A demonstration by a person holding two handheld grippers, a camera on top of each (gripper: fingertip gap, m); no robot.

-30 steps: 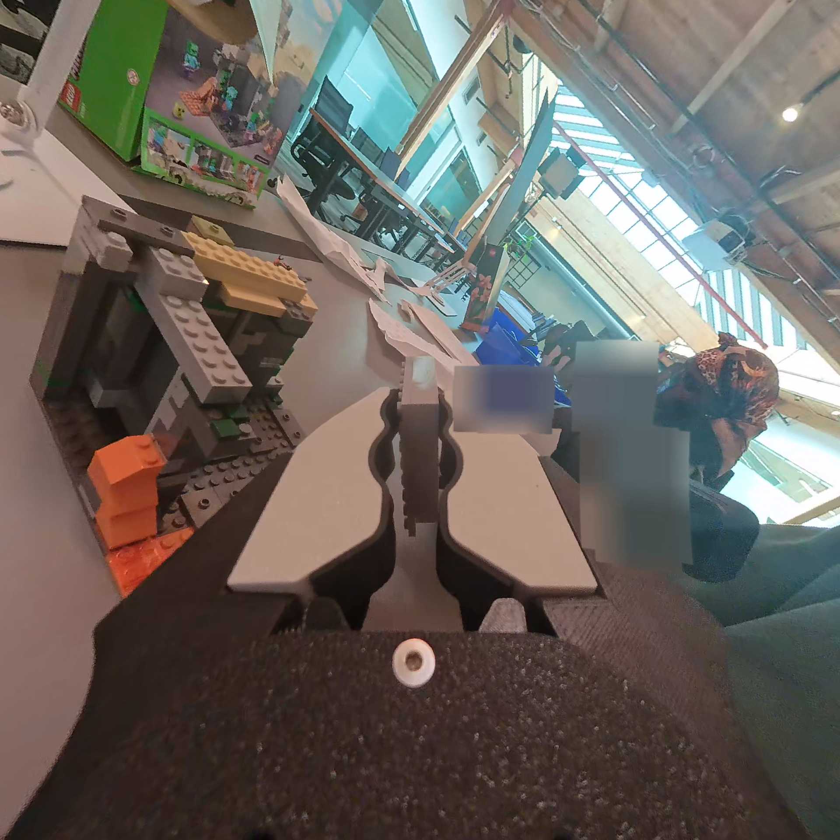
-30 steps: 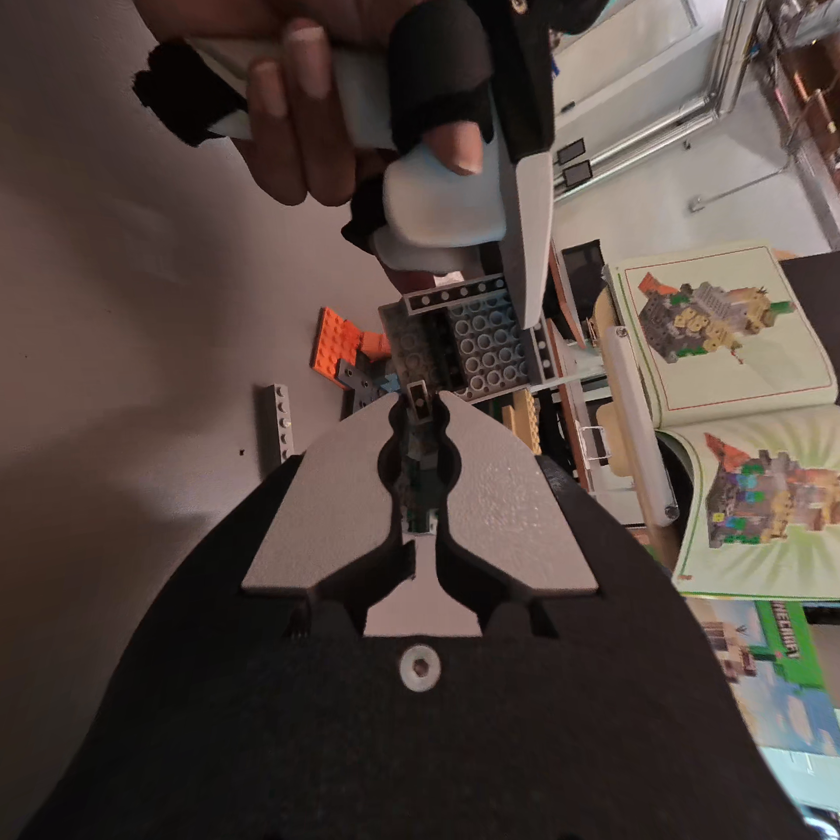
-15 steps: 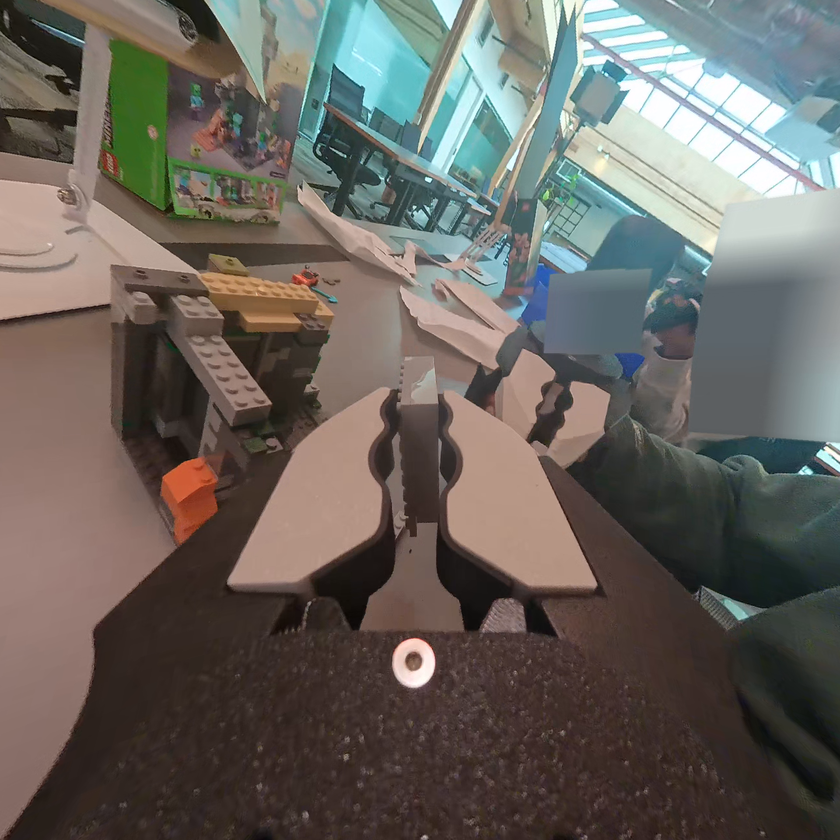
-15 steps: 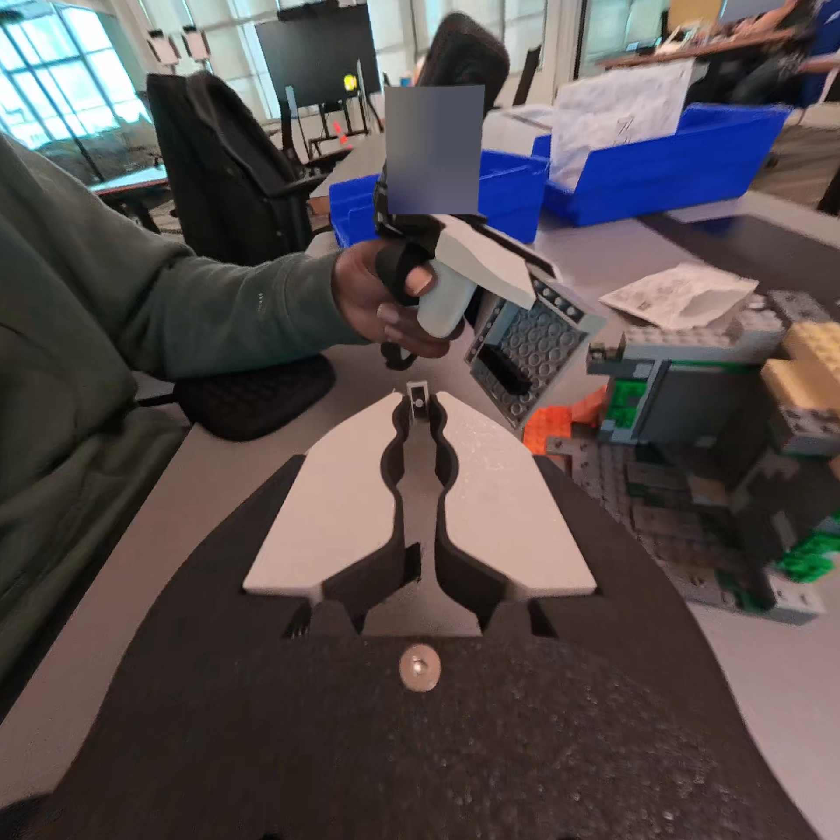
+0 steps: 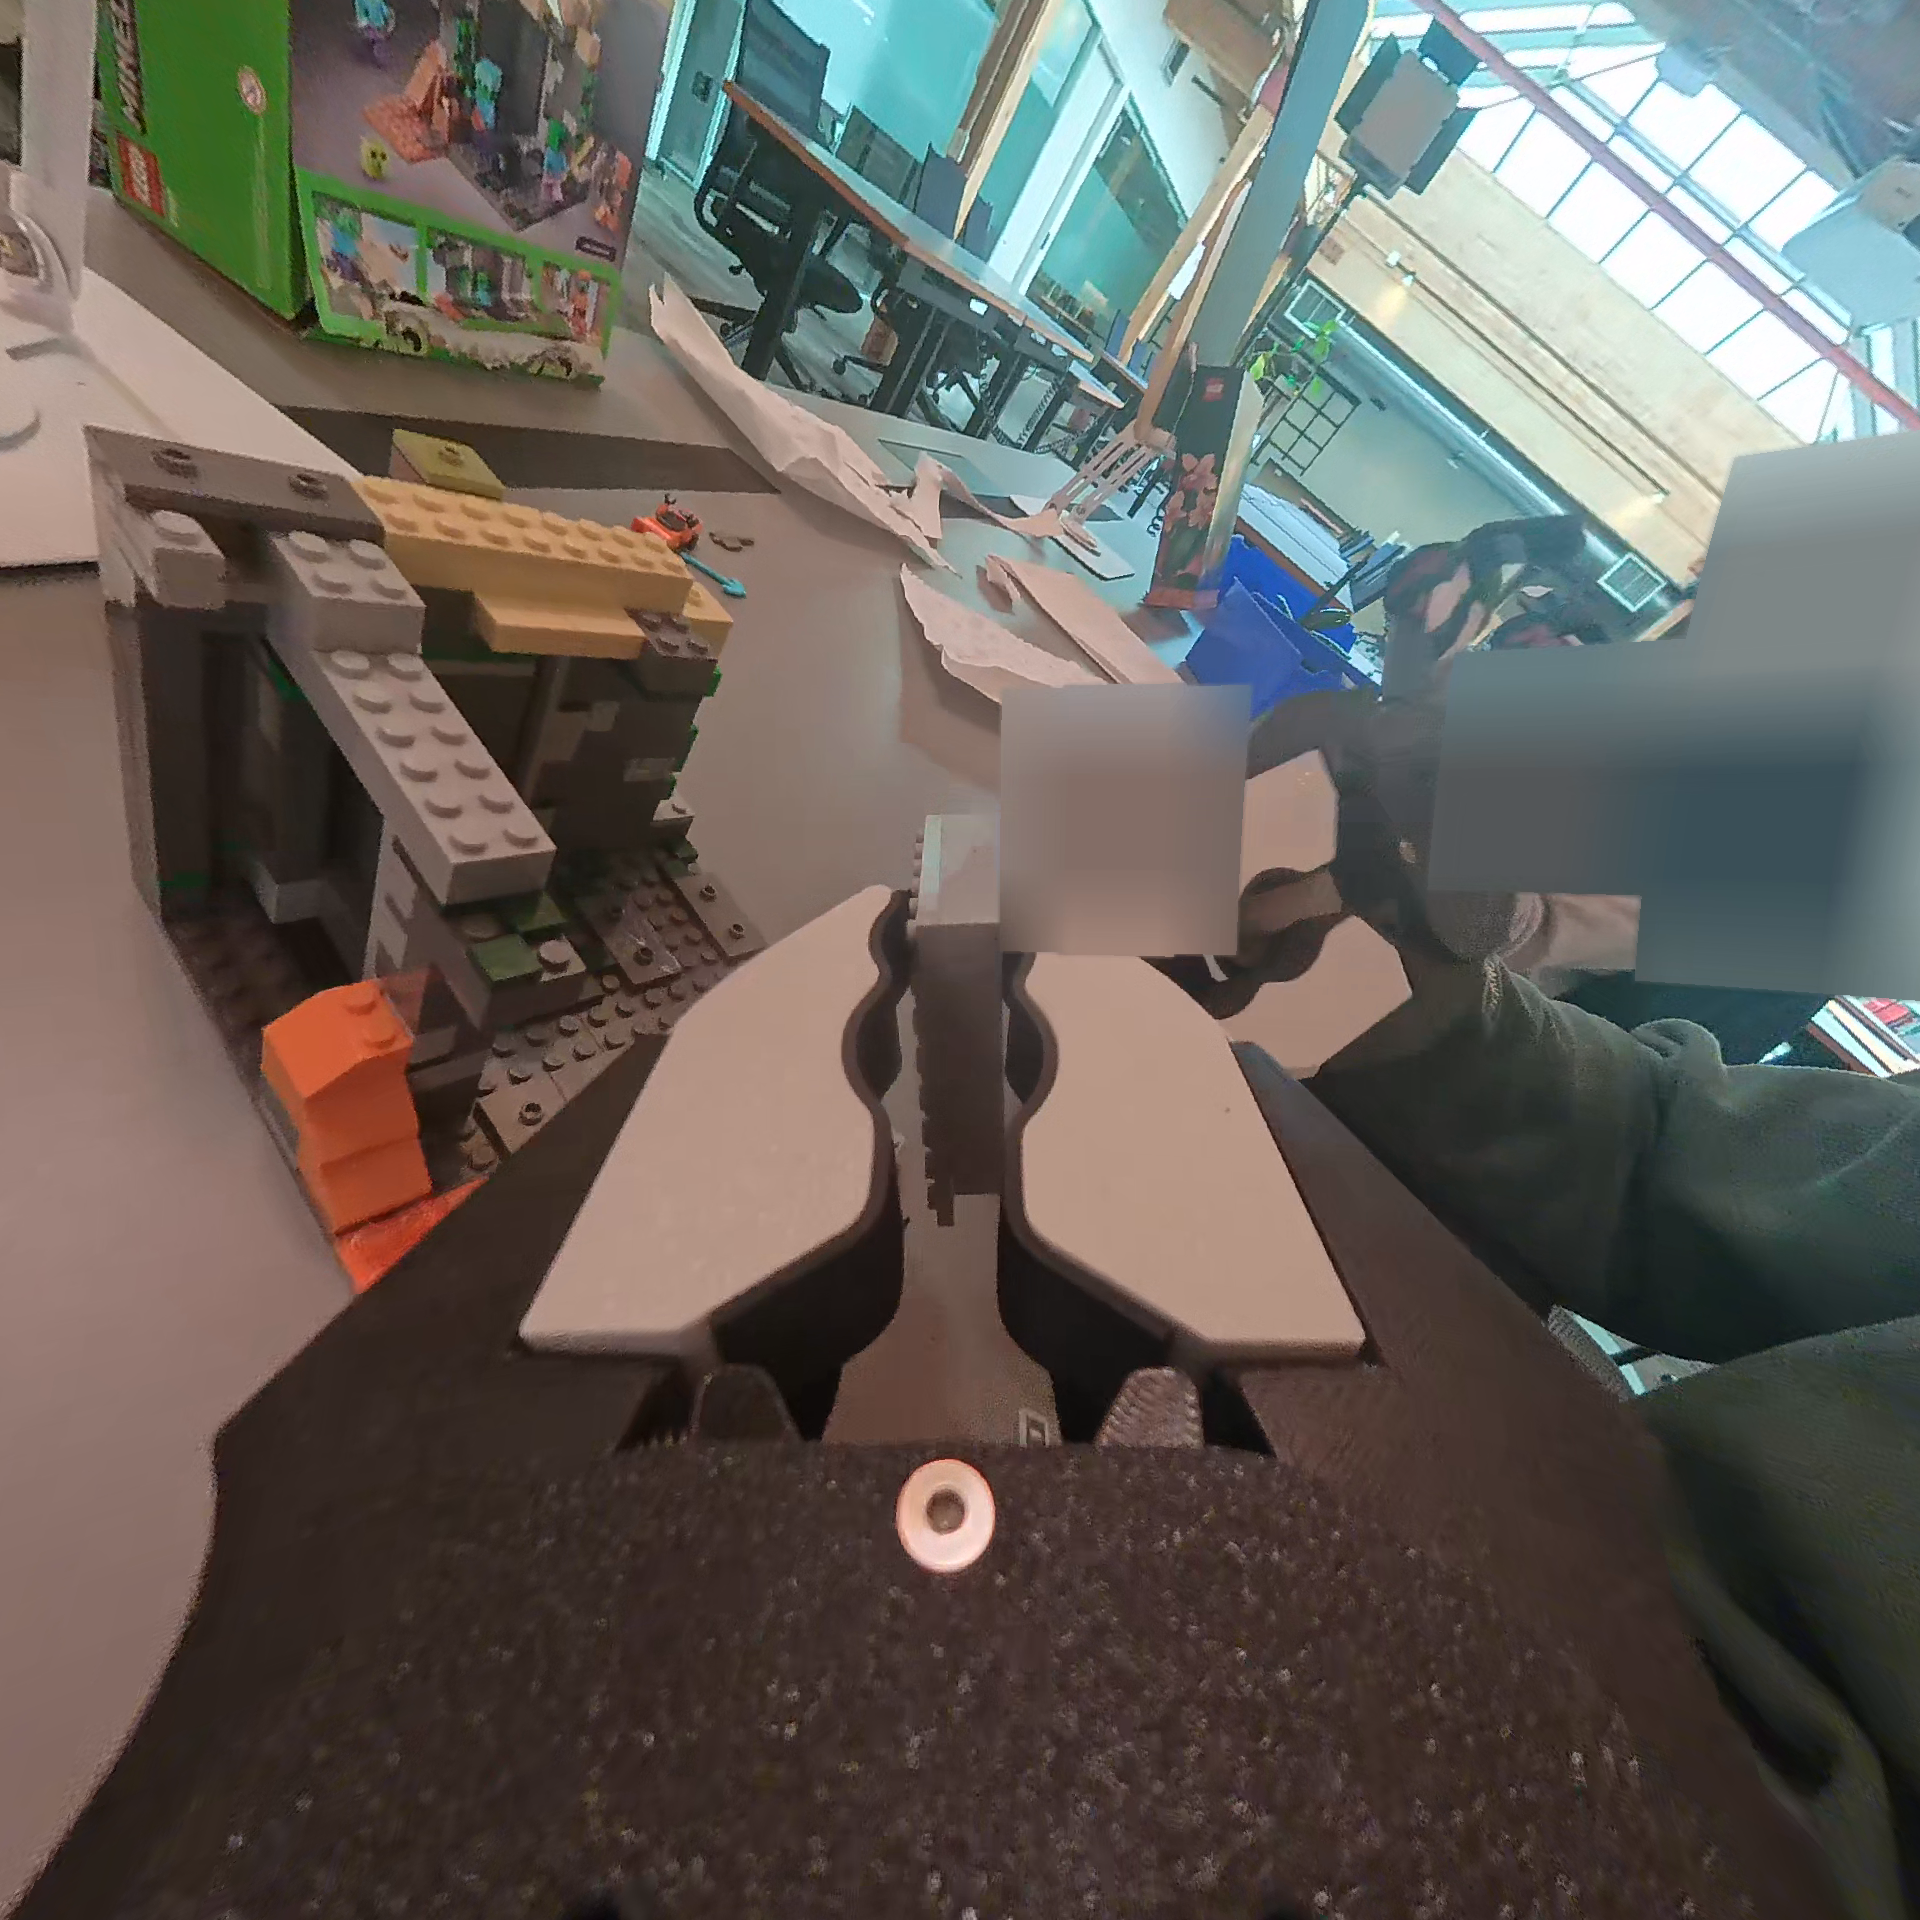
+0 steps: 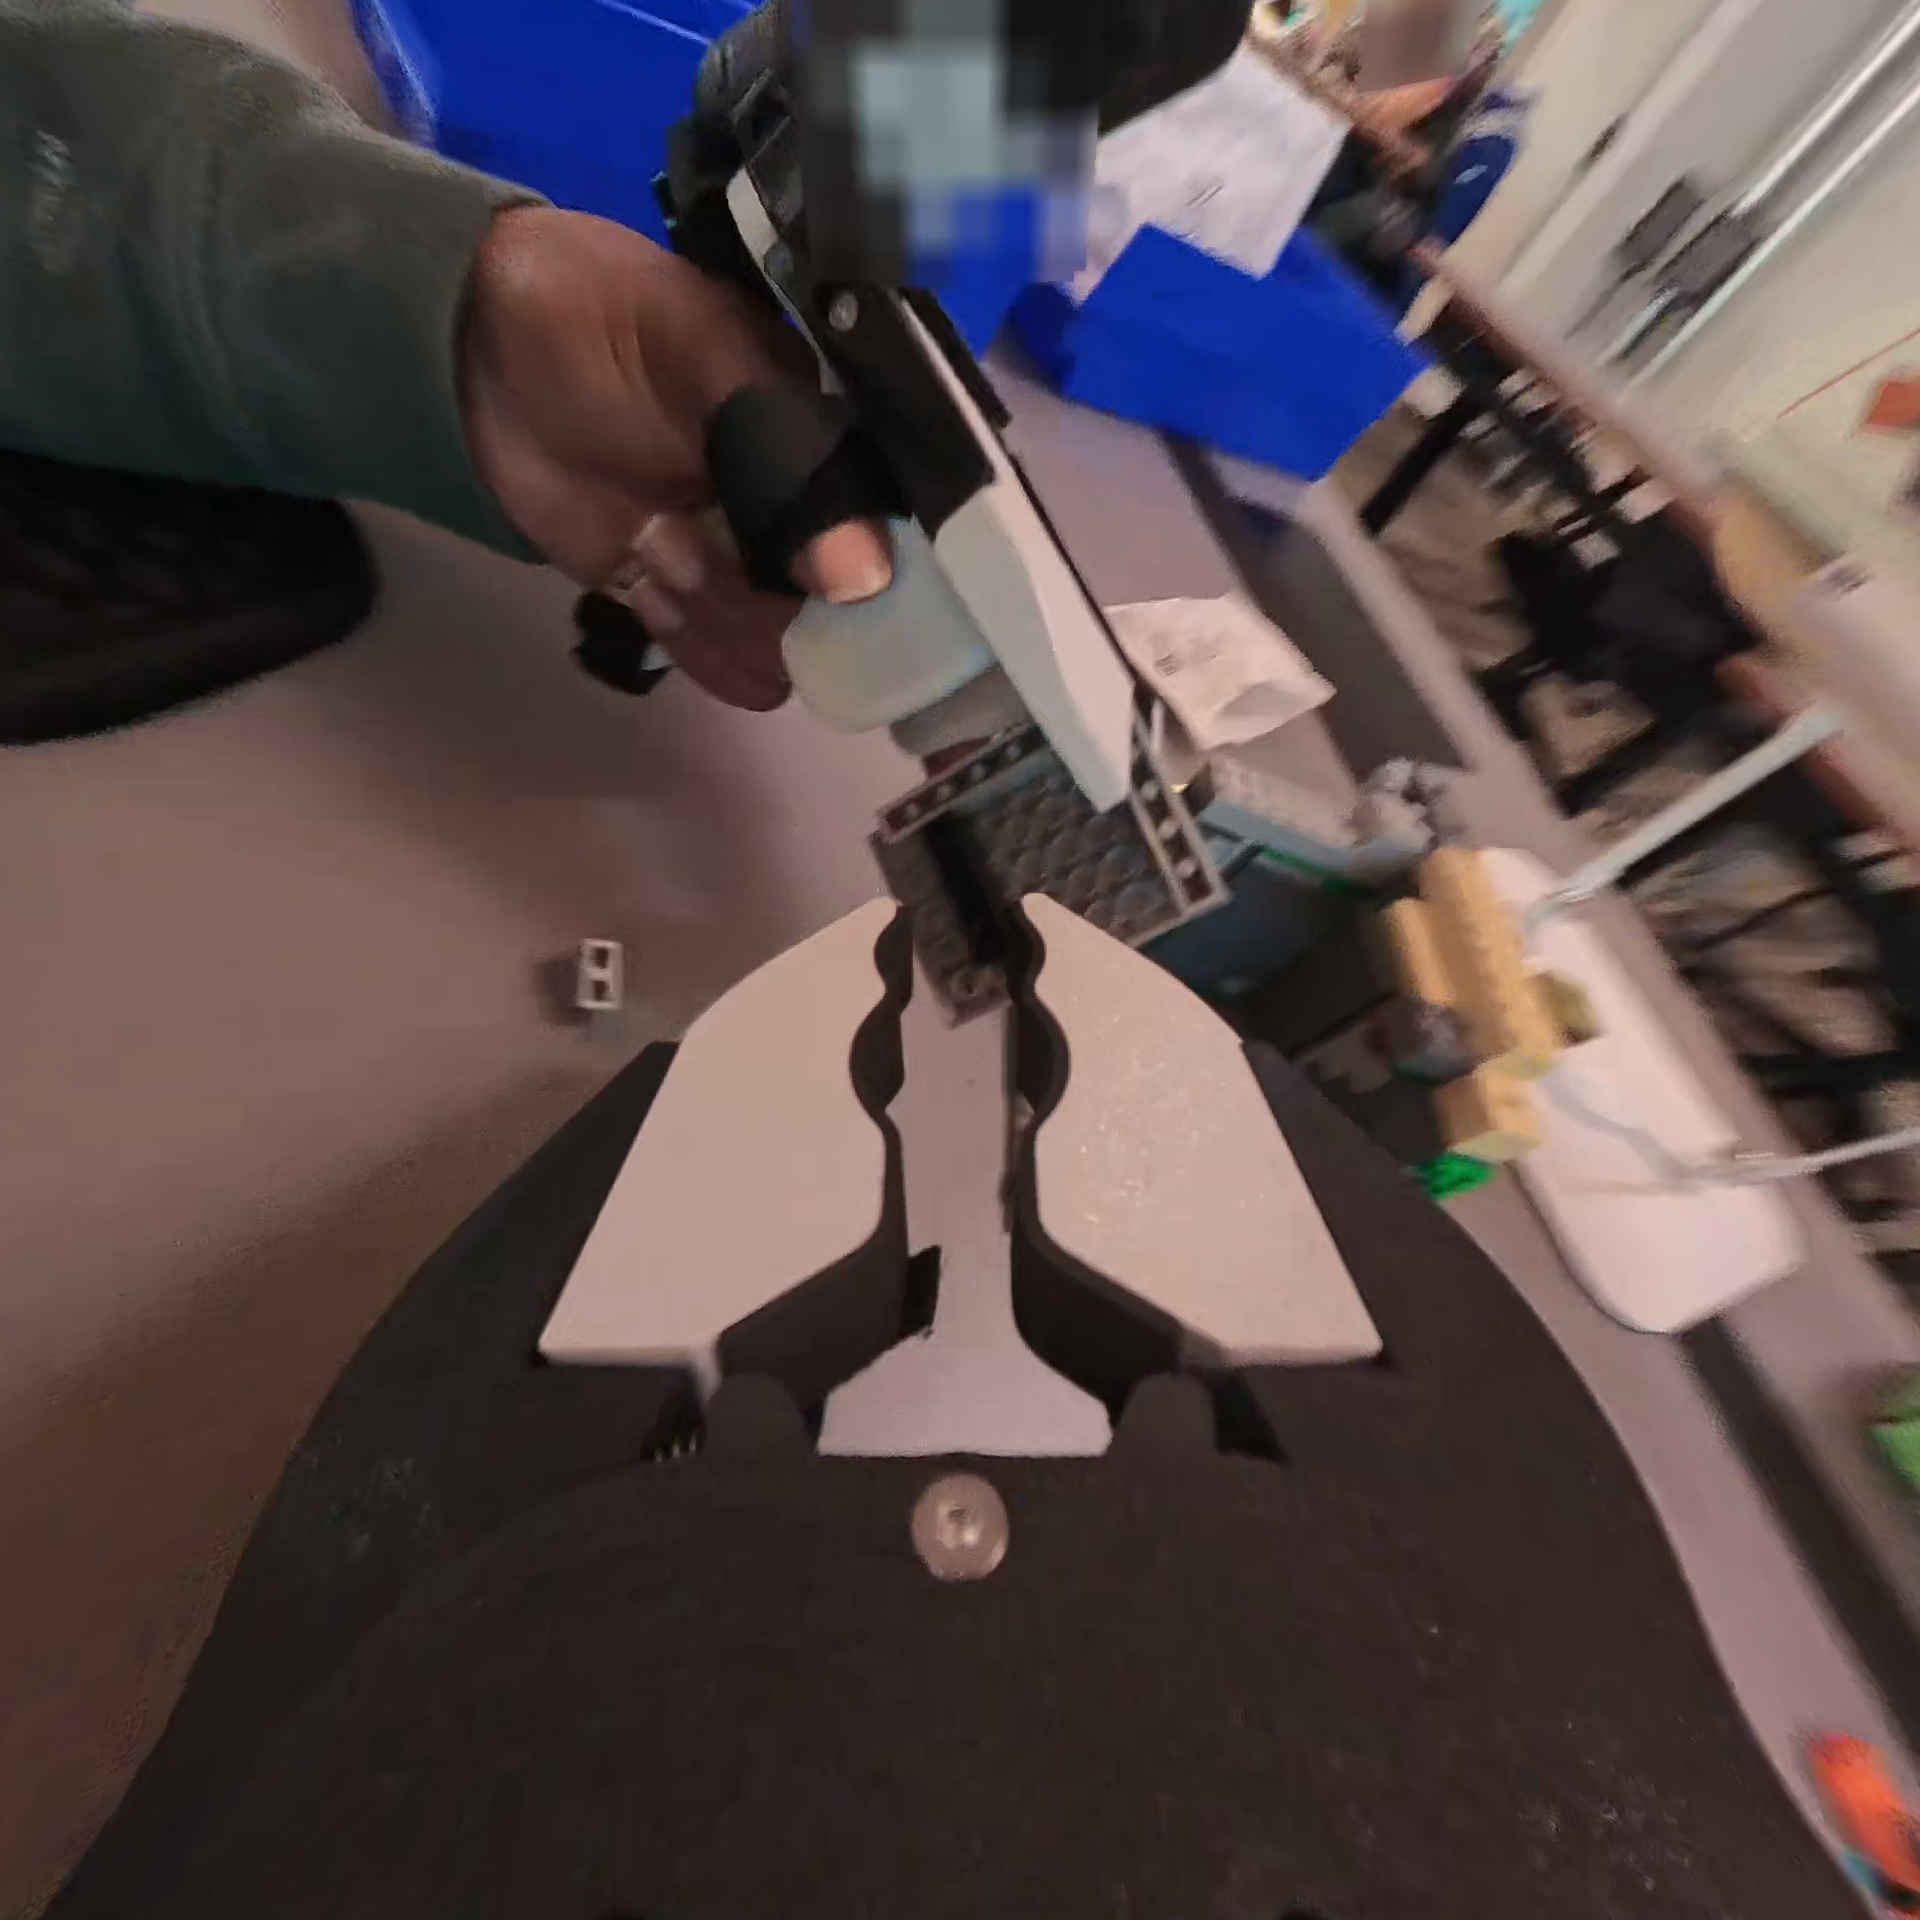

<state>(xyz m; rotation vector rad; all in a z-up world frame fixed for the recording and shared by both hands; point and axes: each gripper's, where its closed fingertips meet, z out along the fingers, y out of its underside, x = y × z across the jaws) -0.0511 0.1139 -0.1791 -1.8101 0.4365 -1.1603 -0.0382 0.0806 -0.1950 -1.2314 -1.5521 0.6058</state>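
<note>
Brick build left, paper scraps behind, on the grey table (image 5: 821,707).
From the left gripper (image 5: 958,914): grey-and-tan brick building (image 5: 416,748) at ten o'clock, green printed box (image 5: 364,177) behind it at eleven, torn white paper scraps (image 5: 966,634) at twelve.

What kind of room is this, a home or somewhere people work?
Most likely a shared open office or workshop: rows of desks with office chairs behind, blue storage bins, and a half-built toy brick model with its box on the grey table.

Open-plan room. Grey table (image 5: 831,727) in the foreground. Far behind it stood rows of desks (image 5: 935,270) with black office chairs (image 5: 769,260), backed by glass partitions (image 5: 894,62). Timber beams (image 5: 1216,239) rose toward skylight windows (image 5: 1662,187) at upper right; daylight was bright. Blue bins (image 6: 1226,353) sat along the far table edge.
</note>
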